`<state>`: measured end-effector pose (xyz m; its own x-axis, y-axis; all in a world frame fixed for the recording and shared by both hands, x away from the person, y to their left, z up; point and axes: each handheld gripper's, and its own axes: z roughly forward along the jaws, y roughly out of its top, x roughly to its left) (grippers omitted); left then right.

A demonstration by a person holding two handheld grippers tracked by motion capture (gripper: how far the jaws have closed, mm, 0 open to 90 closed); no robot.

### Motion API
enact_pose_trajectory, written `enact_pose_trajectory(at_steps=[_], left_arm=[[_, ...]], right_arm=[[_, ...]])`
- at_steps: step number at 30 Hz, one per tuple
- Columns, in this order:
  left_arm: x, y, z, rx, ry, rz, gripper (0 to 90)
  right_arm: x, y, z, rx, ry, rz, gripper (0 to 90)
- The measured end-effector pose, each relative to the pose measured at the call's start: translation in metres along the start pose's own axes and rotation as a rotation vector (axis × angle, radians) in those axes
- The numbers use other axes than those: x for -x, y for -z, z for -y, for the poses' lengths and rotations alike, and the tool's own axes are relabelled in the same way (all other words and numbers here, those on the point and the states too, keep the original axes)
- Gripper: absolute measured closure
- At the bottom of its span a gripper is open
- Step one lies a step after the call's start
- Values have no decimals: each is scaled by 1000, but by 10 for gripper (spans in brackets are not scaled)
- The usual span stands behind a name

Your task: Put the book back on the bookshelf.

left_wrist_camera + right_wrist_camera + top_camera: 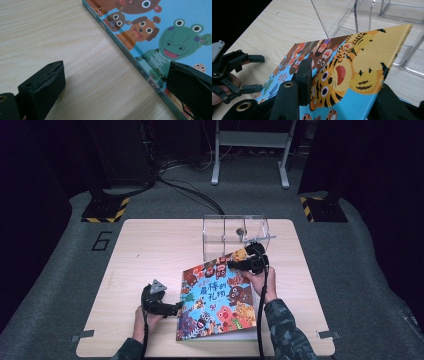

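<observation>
Book (218, 296) lies on the wooden counter (145, 255), toward its near right part, its cartoon-animal cover (342, 75) facing up and its far corner pointing at a clear plastic box (235, 234) that stands just behind it. Right claw (239, 265) is clamped on the cover at that far corner; in the right gripper view one black jaw presses down on the tiger picture and the cover's corner rises off the counter, tilted up toward the box. Left claw (176, 308) sits low at the book's left edge with its jaws spread wide and nothing gripped; in the left gripper view one jaw rests over bare wood and the other over the book's spine (130, 55).
</observation>
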<state>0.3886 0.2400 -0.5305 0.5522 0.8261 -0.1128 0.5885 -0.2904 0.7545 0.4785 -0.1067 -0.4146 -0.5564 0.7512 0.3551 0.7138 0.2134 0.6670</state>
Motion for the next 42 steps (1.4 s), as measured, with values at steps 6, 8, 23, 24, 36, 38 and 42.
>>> enact_pose_trajectory(at_steps=[6,8,23,24,36,38,42], left_arm=[[0,0,0,-2,0,0,21],[0,0,0,1,3,1,21],[-4,2,0,10,28,26,15],[-4,2,0,10,29,30,12],[-10,7,-12,22,81,130,0],[-9,9,-15,24,83,145,0],[-6,11,-21,26,81,173,0]], right_arm=[[-2,1,0,10,25,7,602],[-2,1,1,17,33,7,602],[-7,7,8,71,99,20,603],[-8,8,9,74,94,23,603],[-15,17,16,147,160,28,601],[-17,19,17,156,164,31,600],[-22,23,18,178,188,35,600]])
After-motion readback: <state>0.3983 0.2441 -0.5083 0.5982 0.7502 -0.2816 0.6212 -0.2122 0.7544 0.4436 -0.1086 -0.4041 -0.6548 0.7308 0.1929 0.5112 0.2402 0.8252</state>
